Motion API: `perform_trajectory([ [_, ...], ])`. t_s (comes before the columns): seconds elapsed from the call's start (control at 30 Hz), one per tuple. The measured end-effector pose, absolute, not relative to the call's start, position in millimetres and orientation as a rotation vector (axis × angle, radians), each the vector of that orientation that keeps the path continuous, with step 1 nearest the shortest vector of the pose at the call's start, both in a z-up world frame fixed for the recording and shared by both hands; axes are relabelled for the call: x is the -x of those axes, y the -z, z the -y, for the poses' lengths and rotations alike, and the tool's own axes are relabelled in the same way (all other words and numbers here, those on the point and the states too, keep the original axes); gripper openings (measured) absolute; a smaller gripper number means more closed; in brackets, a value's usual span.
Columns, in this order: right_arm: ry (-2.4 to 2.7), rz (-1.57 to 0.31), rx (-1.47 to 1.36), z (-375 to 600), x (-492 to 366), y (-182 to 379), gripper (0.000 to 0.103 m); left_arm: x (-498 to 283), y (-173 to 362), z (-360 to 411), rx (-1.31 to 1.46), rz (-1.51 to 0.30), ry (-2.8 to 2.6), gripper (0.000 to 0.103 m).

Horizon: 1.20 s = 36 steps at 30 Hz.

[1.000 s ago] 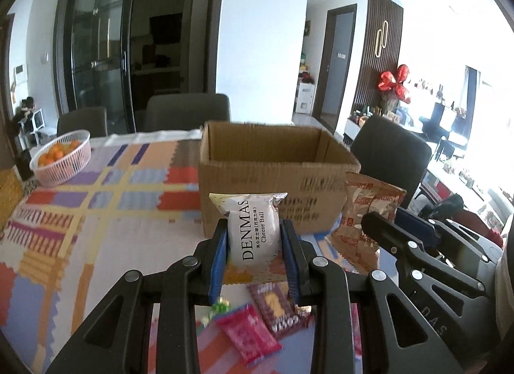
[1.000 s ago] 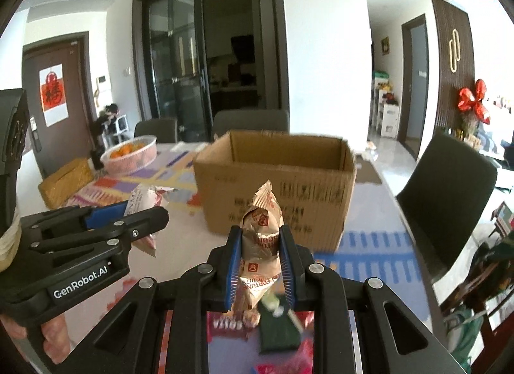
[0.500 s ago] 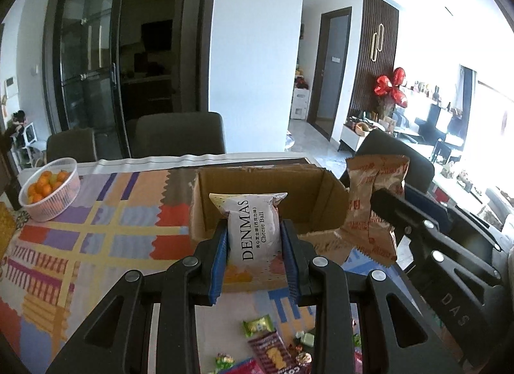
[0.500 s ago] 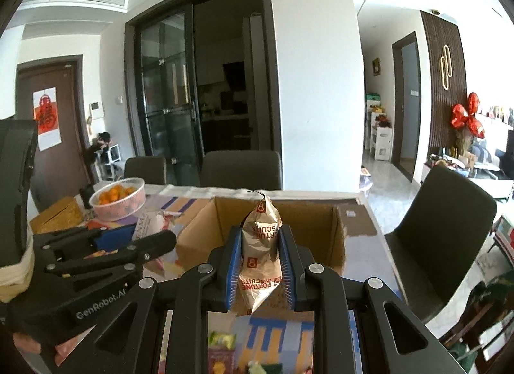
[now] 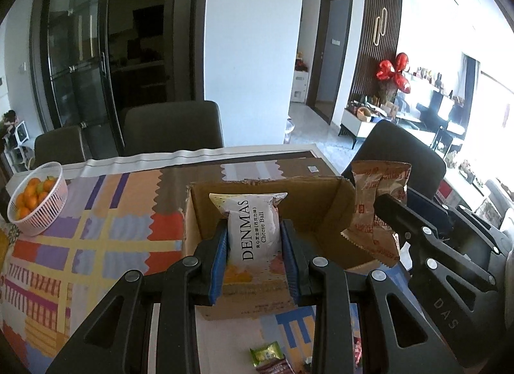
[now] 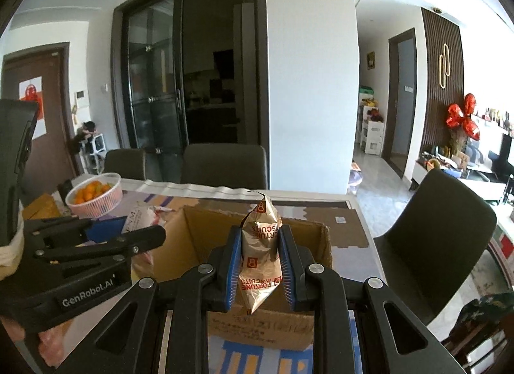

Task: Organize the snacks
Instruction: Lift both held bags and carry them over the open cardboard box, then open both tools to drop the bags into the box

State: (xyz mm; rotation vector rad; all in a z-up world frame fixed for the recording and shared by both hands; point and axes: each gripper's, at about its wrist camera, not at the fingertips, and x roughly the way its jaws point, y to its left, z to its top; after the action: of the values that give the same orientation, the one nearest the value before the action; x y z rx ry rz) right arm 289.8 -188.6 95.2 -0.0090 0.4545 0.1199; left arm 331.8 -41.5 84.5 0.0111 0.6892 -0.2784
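My left gripper (image 5: 253, 258) is clamped on a white snack bag (image 5: 252, 234). The blue pads (image 5: 219, 264) press on both of its sides. The bag stands up tall between them, with its long side running away from the gripper and its crimped top at the far end. The words on it run the same way, up the bag. It hangs over the open cardboard box (image 5: 324, 210), which sits just past the fingertips.

My right gripper (image 6: 259, 264) is clamped on a brown biscuit bag (image 6: 261, 245). This bag stands up too, long side away from the gripper, but its words read upside down. Its pointy twisted end sticks up past the fingers, and the other corner hangs down below them. It also hangs over the box (image 6: 205, 232), near the front wall.

The left view shows things the right view does not: a small green candy (image 5: 266, 354) lying on the table below the gripper, and the whole flat front of the brown bag (image 5: 377, 210) off to the right. It shows the bright patterned cloth (image 5: 96, 245) too.

The right view shows a brown door with a red paper (image 6: 30, 97) on it, far to the left. Both views show the basket of oranges (image 5: 38, 203) on the left and dark chairs (image 6: 225, 165) behind the table.
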Motion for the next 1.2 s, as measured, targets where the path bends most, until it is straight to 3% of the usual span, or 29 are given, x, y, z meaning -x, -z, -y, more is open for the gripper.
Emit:
perform_trajectory([
  [0.17,-0.111,-0.480,0.019,192.5,-306.4,-86.5,0.024,-351.9,-76.1,44.4,-0.005,-0.726,0.273,0.033],
  [0.3,-0.091,-0.502,0.027,195.1,-316.7,-79.9,0.026,-358.6,-68.2,41.9,-0.008,-0.729,0.237,0.052],
  [0.33,-0.081,-0.504,0.028,196.3,-316.0,-78.2,0.029,-358.2,-67.3,40.7,-0.006,-0.731,0.229,0.053],
  [0.4,-0.073,-0.521,0.026,199.1,-317.1,-74.9,0.046,-354.6,-66.2,37.8,-0.004,-0.729,0.220,0.054],
  [0.43,-0.072,-0.525,0.019,199.6,-318.0,-74.0,0.048,-352.1,-66.5,36.9,-0.008,-0.728,0.211,0.055],
  [1.2,-0.089,-0.478,0.019,198.2,-208.6,-92.0,0.069,-225.2,-90.3,17.1,-0.074,-0.617,0.169,0.072],
])
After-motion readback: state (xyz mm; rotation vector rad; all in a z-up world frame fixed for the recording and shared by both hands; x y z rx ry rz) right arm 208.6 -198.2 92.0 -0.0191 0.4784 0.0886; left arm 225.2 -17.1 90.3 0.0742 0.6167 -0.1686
